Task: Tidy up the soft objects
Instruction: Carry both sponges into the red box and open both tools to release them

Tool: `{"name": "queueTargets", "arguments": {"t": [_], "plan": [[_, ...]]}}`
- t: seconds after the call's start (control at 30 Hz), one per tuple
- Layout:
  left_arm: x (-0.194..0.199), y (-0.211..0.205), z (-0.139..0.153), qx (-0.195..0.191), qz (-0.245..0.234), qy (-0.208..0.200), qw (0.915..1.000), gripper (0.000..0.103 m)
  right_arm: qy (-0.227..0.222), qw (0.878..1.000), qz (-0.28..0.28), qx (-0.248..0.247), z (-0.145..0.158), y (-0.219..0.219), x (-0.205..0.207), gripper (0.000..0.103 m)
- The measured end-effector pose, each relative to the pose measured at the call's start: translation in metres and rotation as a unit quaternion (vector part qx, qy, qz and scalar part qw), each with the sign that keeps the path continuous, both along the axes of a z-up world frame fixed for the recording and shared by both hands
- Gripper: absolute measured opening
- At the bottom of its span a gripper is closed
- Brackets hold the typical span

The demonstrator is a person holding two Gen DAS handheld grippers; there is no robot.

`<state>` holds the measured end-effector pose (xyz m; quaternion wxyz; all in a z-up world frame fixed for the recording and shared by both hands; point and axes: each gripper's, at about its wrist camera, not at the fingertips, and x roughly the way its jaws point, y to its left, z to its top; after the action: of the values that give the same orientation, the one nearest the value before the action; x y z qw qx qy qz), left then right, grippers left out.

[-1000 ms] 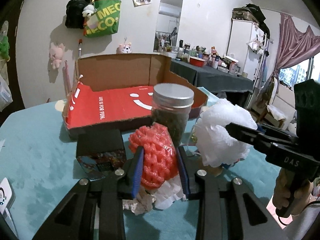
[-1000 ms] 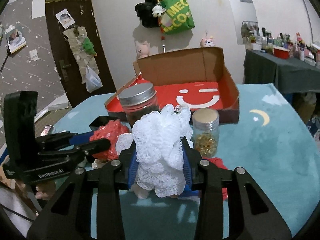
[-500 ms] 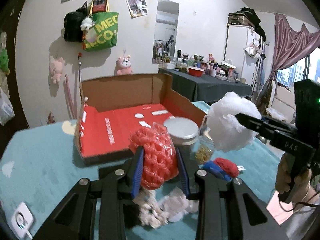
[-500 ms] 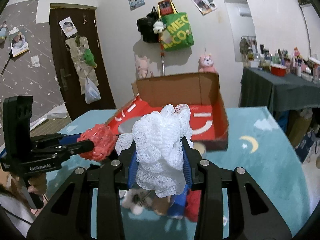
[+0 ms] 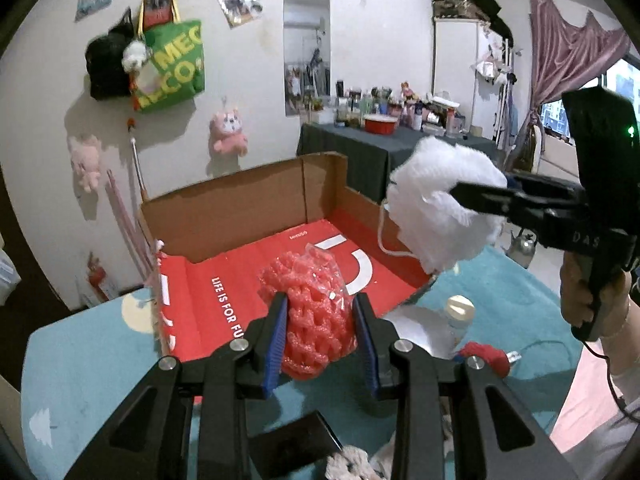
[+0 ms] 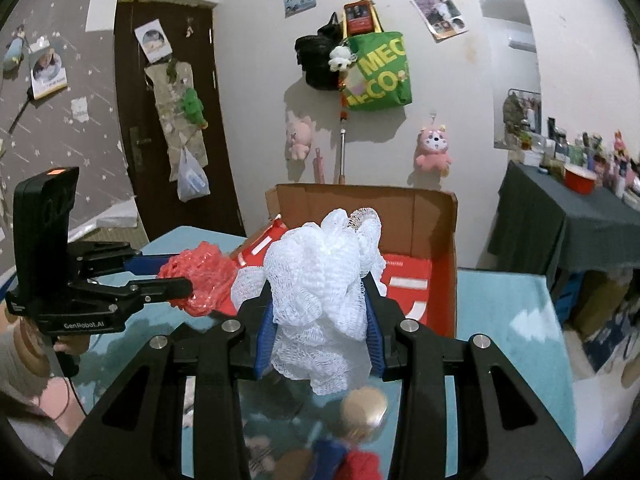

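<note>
Right wrist alone shows the door (image 6: 168, 128) — left, curtains (image 5: 568, 52).

My blue-padded black left gripper (image 5: 322, 332) grips a red net (image 5: 316, 312); my right (image 6: 320, 340) grips a white puff (image 6: 324, 280) (lacy mesh), before a brown box (image 5: 240, 208) lined red with white lettering, on teal cloth (image 5: 88, 360).
</note>
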<state>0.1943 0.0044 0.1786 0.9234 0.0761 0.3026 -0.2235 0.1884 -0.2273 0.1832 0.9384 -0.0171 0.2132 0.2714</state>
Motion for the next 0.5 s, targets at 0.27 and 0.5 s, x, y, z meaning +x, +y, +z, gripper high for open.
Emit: {"name": "queueTargets", "arguments": {"t": [0.27,0.5], "plan": [[0.076,0.004,-0.008,0.006,0.025,0.04,0.9989,0.034,0.035,0.999,0.018,-0.036,0.006,0.026,0.078,0.036],[0.139,0.001,-0.019,0.008,0.046,0.068,0.9966,0.034,0.082,0.994,0.005,-0.077,-0.014,0.052,0.152,0.036]]}}
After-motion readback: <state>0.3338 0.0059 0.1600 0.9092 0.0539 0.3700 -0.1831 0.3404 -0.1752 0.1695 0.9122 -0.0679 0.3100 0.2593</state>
